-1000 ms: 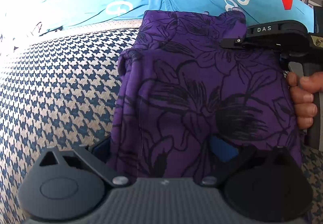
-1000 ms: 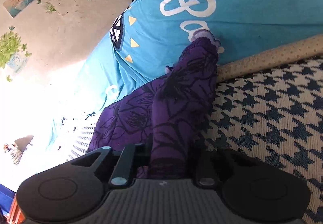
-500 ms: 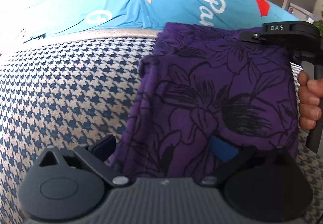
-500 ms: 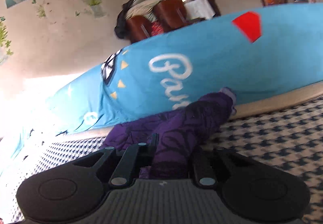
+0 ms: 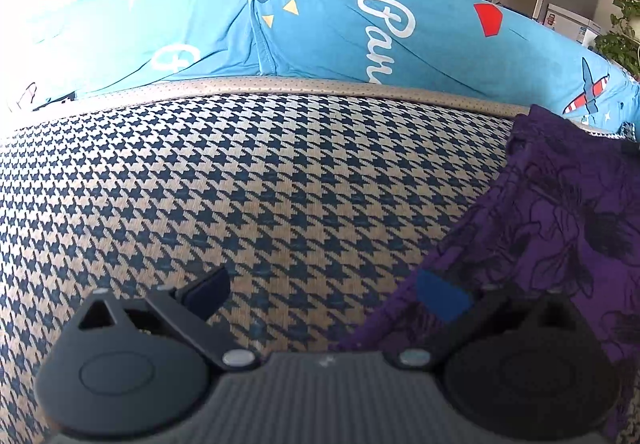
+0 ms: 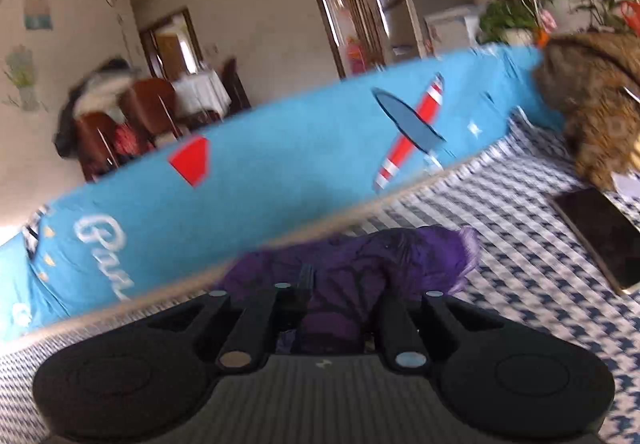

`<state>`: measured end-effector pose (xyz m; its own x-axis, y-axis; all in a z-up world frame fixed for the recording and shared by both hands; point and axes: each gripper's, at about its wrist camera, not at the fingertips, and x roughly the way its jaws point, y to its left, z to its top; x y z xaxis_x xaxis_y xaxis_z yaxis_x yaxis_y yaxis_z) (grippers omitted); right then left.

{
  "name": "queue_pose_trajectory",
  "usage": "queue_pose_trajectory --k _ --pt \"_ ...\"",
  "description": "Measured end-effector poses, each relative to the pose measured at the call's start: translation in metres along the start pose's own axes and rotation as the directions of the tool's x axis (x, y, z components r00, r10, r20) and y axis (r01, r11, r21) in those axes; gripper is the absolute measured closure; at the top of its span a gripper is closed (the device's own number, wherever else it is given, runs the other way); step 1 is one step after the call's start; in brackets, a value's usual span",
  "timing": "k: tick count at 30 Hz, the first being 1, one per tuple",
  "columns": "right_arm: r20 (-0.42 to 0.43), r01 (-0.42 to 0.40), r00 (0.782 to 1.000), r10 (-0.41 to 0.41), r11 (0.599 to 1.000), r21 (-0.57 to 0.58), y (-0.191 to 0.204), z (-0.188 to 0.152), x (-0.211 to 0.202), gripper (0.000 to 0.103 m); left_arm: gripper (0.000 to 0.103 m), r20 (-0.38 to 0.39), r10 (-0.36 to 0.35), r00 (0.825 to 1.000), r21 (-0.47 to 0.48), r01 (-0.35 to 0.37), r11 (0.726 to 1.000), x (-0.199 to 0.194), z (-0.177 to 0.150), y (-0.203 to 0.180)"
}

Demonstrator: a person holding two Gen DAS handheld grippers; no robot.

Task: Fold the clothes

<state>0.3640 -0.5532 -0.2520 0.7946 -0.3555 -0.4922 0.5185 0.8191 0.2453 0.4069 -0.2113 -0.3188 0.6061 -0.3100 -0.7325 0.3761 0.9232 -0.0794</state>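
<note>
Left wrist view: the left gripper (image 5: 320, 296) hangs over the houndstooth cover (image 5: 248, 180) with its jaws released and wide apart; bare patterned cover shows between the two blue pads. The purple floral garment (image 5: 560, 228) lies at the right of this view, spread from the near right edge up toward the far piping of the cover. Its left border runs behind the right pad (image 5: 442, 300), so that this finger overlaps the cloth in the view; whether the pad touches the cloth cannot be told. The left pad (image 5: 208, 290) stands well clear of the garment. Beyond the cover, a blue printed sheet (image 5: 320, 32) with white script, a red shape and an aeroplane motif runs across the far side.

Right wrist view (blurred): the right gripper (image 6: 340, 308) is clenched on a bunched fold of the purple floral garment (image 6: 360, 264), which fills the narrow gap between its black fingers and bulges out beyond them, toward the far side and to the right. The cloth sits directly ahead of the gripper, over the houndstooth cover and just near of the blue printed sheet. At the right, a dark flat phone-like slab (image 6: 600, 236) lies on the cover, well apart from the garment, and a brown furry mass (image 6: 592, 112) sits at the far right.
</note>
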Motion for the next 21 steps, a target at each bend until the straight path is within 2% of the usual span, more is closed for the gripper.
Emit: queue_pose_trajectory --k 1,4,6,9,17,21 --pt "-0.033 0.018 0.999 -0.018 1.0 0.0 -0.007 -0.002 0.005 0.09 0.0 0.002 0.0 1.0 0.006 0.0 1.0 0.002 -0.001 0.0" --pt "-0.078 -0.009 0.997 0.009 1.0 0.003 -0.012 -0.006 0.011 0.082 0.0 0.013 -0.004 1.0 0.022 0.004 1.0 -0.006 -0.009 -0.003" --pt "-0.073 0.005 0.997 -0.007 0.999 -0.037 -0.012 -0.006 0.004 0.067 0.0 0.022 -0.014 1.0 0.019 0.014 1.0 -0.01 -0.01 -0.002" --pt "-0.052 0.028 0.998 -0.032 0.996 -0.083 -0.016 -0.006 -0.01 0.051 0.0 0.023 -0.033 0.999 0.004 0.033 0.999 -0.014 -0.012 0.002" --pt "-0.057 -0.019 0.998 0.018 1.0 -0.021 -0.036 -0.008 -0.044 0.05 0.0 0.005 -0.036 0.999 -0.031 0.036 0.999 -0.024 -0.032 0.007" --pt "-0.065 -0.076 0.995 0.076 0.997 0.007 -0.034 -0.017 -0.066 0.05 0.0 -0.013 -0.042 0.999 -0.053 0.041 0.998 -0.027 -0.045 0.008"
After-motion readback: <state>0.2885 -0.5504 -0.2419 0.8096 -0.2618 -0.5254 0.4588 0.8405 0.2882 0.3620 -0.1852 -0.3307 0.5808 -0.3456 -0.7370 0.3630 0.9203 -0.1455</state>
